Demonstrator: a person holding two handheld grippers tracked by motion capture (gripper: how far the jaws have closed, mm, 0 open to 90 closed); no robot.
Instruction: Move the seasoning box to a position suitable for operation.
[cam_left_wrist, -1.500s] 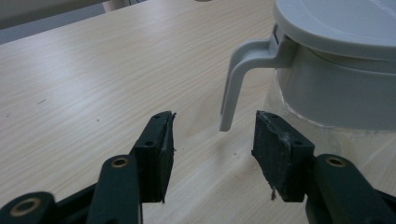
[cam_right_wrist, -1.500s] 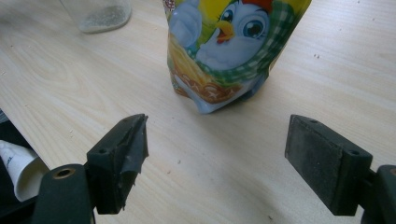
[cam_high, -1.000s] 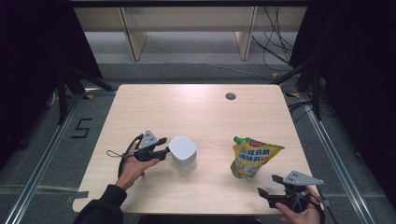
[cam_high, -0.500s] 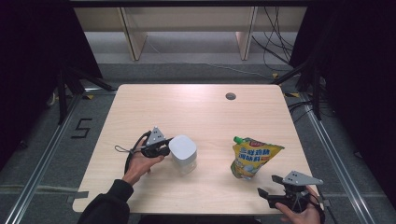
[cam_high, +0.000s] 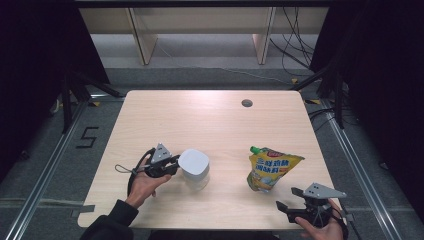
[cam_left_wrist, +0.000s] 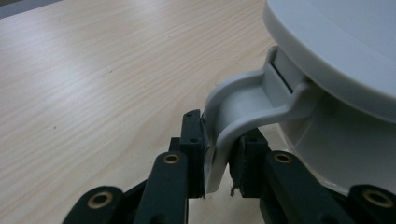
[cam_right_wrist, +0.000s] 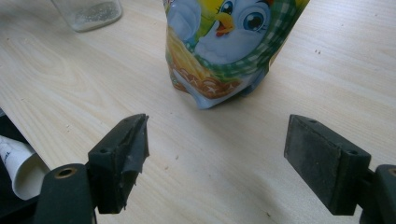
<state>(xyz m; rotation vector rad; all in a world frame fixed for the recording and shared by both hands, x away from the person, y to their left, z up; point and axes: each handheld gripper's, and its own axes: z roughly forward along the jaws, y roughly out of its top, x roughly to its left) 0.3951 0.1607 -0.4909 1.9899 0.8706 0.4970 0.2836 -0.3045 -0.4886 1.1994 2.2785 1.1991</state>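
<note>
A clear container with a white-grey lid (cam_high: 194, 167) stands on the wooden table (cam_high: 200, 115), left of centre. My left gripper (cam_high: 172, 165) lies level against its left side. In the left gripper view the jaws (cam_left_wrist: 217, 144) are shut on the lid's grey side clip (cam_left_wrist: 243, 102); they closed and have just eased open slightly, with the clip still between the pads. A yellow spout pouch with a penguin print (cam_high: 272, 167) stands at the right. My right gripper (cam_high: 287, 198) rests open near the table's front edge, its jaws (cam_right_wrist: 217, 140) wide apart in front of the pouch (cam_right_wrist: 224, 37).
A round cable hole (cam_high: 246, 103) sits in the table's far right part. Shelf legs and cables are on the floor behind. The container's glass base (cam_right_wrist: 88, 11) appears at the top left of the right gripper view, and a white tube (cam_right_wrist: 18, 168) lies beyond the table edge.
My left hand has shifted toward the container and its jaws have come together on the lid's side clip. The right gripper and the pouch have stayed in place.
</note>
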